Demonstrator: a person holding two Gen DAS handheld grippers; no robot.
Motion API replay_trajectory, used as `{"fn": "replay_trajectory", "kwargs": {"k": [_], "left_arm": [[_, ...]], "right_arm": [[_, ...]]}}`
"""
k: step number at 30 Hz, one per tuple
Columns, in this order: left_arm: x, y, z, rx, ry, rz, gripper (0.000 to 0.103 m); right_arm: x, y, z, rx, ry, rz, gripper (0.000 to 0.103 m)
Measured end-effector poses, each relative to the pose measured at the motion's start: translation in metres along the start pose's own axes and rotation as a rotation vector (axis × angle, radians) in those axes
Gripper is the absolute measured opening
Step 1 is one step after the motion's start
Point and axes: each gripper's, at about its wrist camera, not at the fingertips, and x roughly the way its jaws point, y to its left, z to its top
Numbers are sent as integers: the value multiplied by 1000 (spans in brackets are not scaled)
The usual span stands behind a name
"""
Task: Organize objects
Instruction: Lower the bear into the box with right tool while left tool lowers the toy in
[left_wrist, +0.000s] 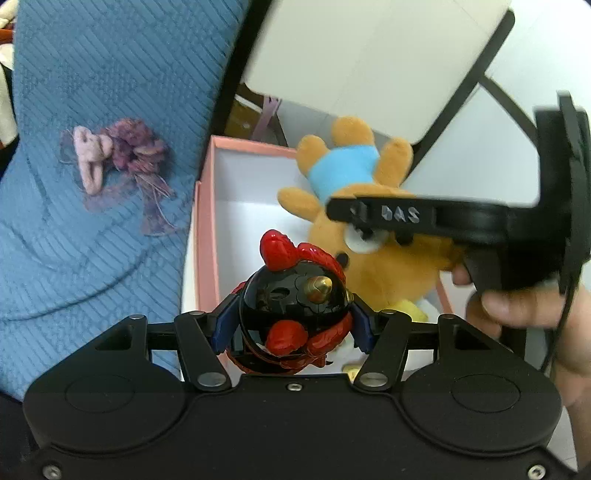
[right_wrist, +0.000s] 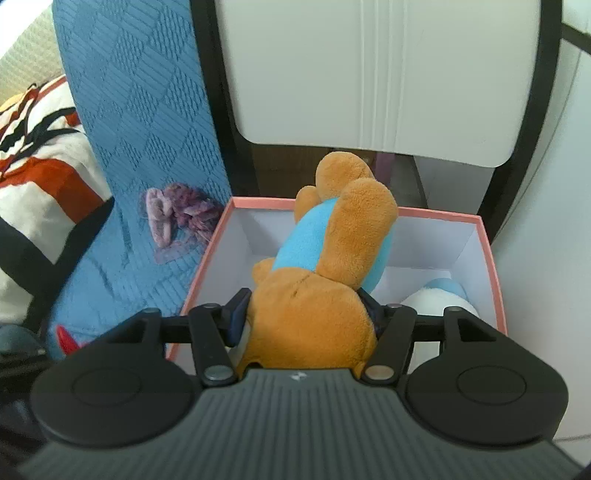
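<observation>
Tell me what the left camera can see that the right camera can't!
Only the left view shows the shiny black and red rooster toy pinched in the left gripper, and the person's hand on the other tool. Only the right view shows the striped cloth and a blue and white toy in the box. Both show the orange teddy in the right gripper, the pink box, the blue cover and the purple hair tie.

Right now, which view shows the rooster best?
The left wrist view: the rooster sits large and unhidden between the left gripper fingers, above the pink box. The right wrist view does not show it clearly.
</observation>
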Motion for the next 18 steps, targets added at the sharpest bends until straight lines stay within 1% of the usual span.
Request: {"fn": "replay_trajectory", "kwargs": {"k": [4, 8, 12, 15, 16, 17, 18], "left_arm": [[25, -1, -6, 3, 59, 28, 59], [42, 8, -14, -23, 116, 43, 59], [46, 12, -19, -32, 129, 26, 59], [48, 13, -17, -16, 128, 26, 59], [48, 14, -17, -18, 129, 21, 60], [46, 15, -17, -25, 132, 12, 63], [44, 15, -17, -30, 133, 4, 63]], "right_arm": [[21, -6, -5, -15, 22, 13, 63], [36, -9, -10, -18, 45, 29, 63], [41, -11, -14, -18, 55, 22, 63], [37, -13, -15, -7, 41, 20, 61], [35, -14, -14, -3, 37, 23, 61], [32, -14, -13, 1, 36, 27, 67], [29, -14, -12, 4, 35, 28, 69]]}}
